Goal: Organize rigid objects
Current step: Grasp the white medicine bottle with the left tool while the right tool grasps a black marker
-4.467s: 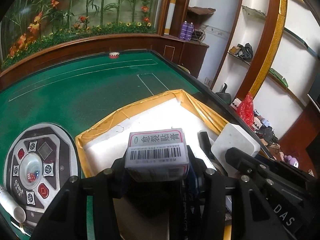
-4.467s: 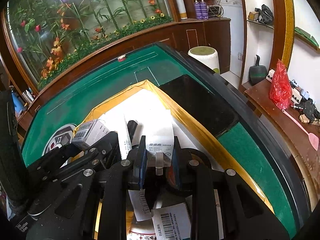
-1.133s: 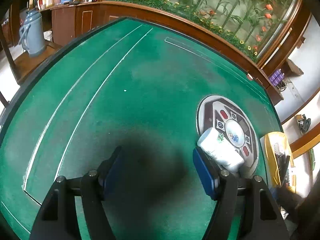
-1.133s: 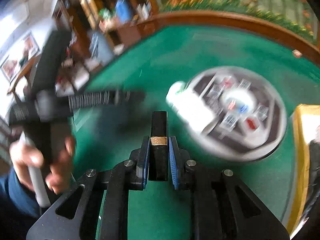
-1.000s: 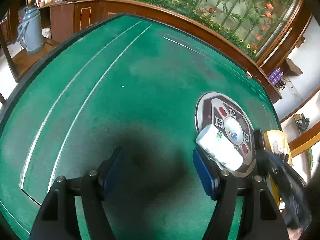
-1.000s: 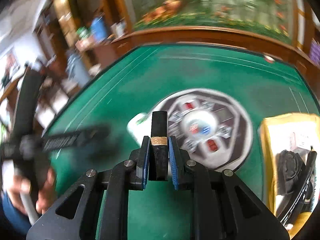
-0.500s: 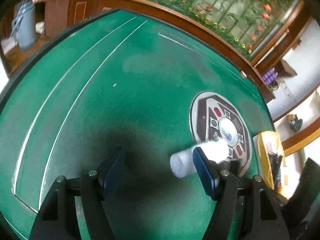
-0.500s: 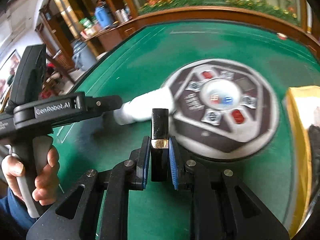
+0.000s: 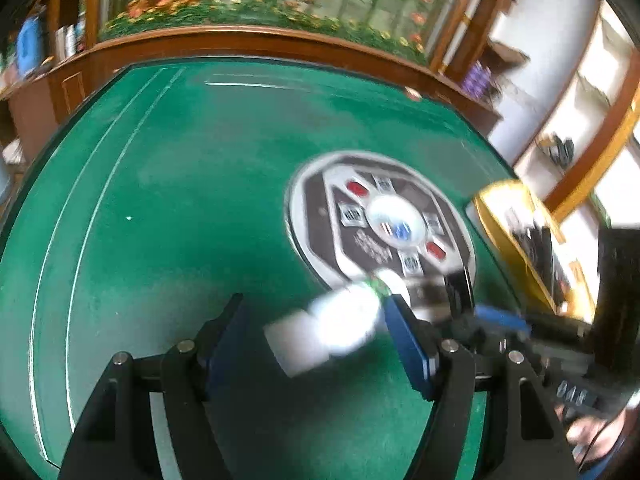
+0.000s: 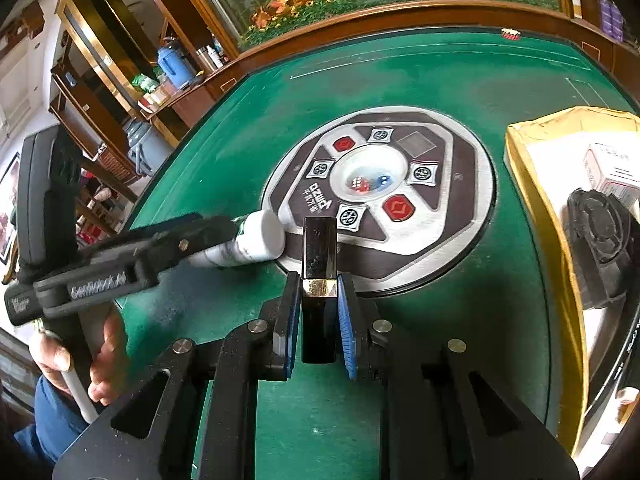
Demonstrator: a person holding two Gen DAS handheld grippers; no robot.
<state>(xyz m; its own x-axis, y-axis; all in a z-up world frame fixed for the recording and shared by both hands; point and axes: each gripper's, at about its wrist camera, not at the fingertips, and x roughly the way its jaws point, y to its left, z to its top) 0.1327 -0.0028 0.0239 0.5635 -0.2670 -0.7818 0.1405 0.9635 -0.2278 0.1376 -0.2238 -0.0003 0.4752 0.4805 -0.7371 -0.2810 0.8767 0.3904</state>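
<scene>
The green felt tabletop spreads wide ahead of me, bare all the way to its dark rounded rim, with a wooden ledge and a planter of orange flowers just beyond. Its left half is free felt marked only by thin white lines; that is where I have the most room. In the middle sits the round dice control panel, flush with the felt. To the right a yellow-edged box lies just beside the panel; it holds a black round object and a small white carton, and it closes off that side.

My right gripper is closed down tight on a slim black lighter with a gold band; the blue pads press its lower half and it stands upright between them, its top over the near edge of the panel.

My left gripper stands partly open. A white bottle lies between its blue pads, blurred, angled from the panel's near edge toward me. From the right wrist camera its cap end pokes out past the left gripper's tip, over the felt at the panel's rim. I cannot tell whether the pads actually press on it. My left hand wraps the left gripper's handle beyond the table's near-left edge.
</scene>
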